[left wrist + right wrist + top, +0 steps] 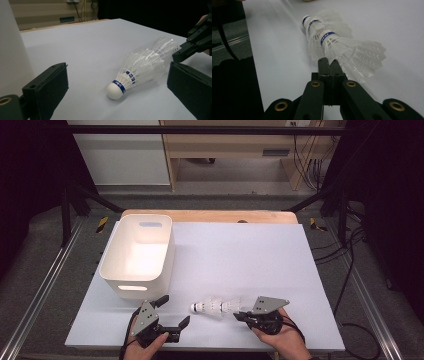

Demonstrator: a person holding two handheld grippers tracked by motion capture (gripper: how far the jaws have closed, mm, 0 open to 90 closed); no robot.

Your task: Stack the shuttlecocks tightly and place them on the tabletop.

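Observation:
A nested stack of white feather shuttlecocks (217, 306) with blue bands lies on its side on the white table top (250, 255), cork end pointing left. My right gripper (239, 316) is shut on the feather rim of the rearmost shuttlecock (352, 53); its jaws (329, 62) are pressed together there. My left gripper (173, 311) stands open just left of the cork (114, 90), its jaws wide on either side of the stack (142, 66) and not touching it. The right gripper (181, 52) also shows at the feather end in the left gripper view.
A white plastic bin (150, 289) with handle slots stands at the table's left, just behind my left gripper; its wall (10, 50) shows close on the left. The table's front edge runs right below both hands. A wooden bench and cables lie beyond the table.

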